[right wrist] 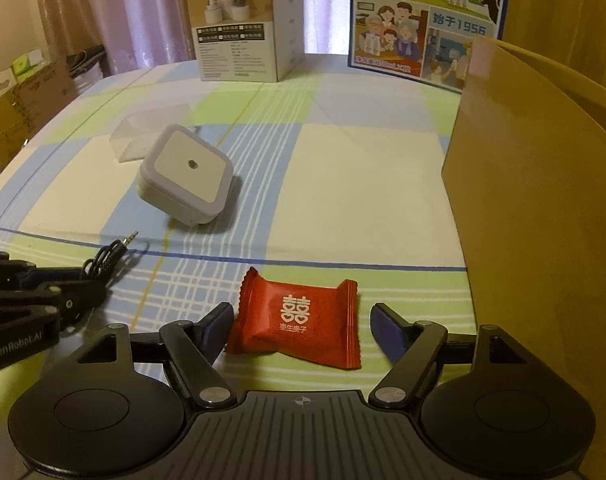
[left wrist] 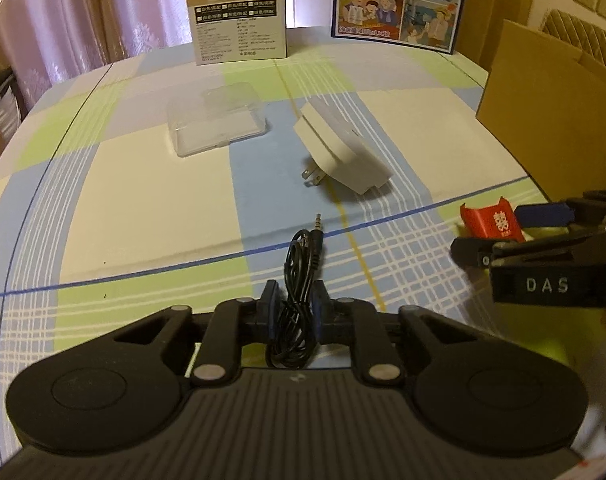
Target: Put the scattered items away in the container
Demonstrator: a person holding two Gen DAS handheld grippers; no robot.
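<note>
item 1, my left gripper (left wrist: 294, 306): fingers drawn together and clamped on the black audio cable (left wrist: 299, 280). the cable is a loose coil pinched between the blue pads, its loops hanging behind them and its plug end reaching forward over the tablecloth (left wrist: 143, 184). the right wrist view shows the same tool from the side, at the left edge, with the coil at its tip.

item 2, my right gripper (right wrist: 301, 320): fingers apart, standing either side of the red candy packet (right wrist: 299, 316). the left pad sits just beside the packet's left edge; the right pad stands clear of it. the packet lies flat on the cloth, white double-happiness mark facing up.

item 3, white plug-in night light (left wrist: 339, 148): lying on the cloth beyond the cable, prongs pointing toward the left gripper, square face toward the right wrist camera. untouched.

item 4, clear plastic box (left wrist: 217, 118): flat on the cloth, left of the night light and slightly farther back. near it, not touching as far as i can tell.

item 5, cardboard container (right wrist: 543, 200): brown, at the right side of the table, its near wall rising just beside the right gripper. i cannot see inside.

item 6, backdrop: a white product box (right wrist: 243, 36) and a blue illustrated carton (right wrist: 423, 24) upright at the table's far edge, curtains behind.
</note>
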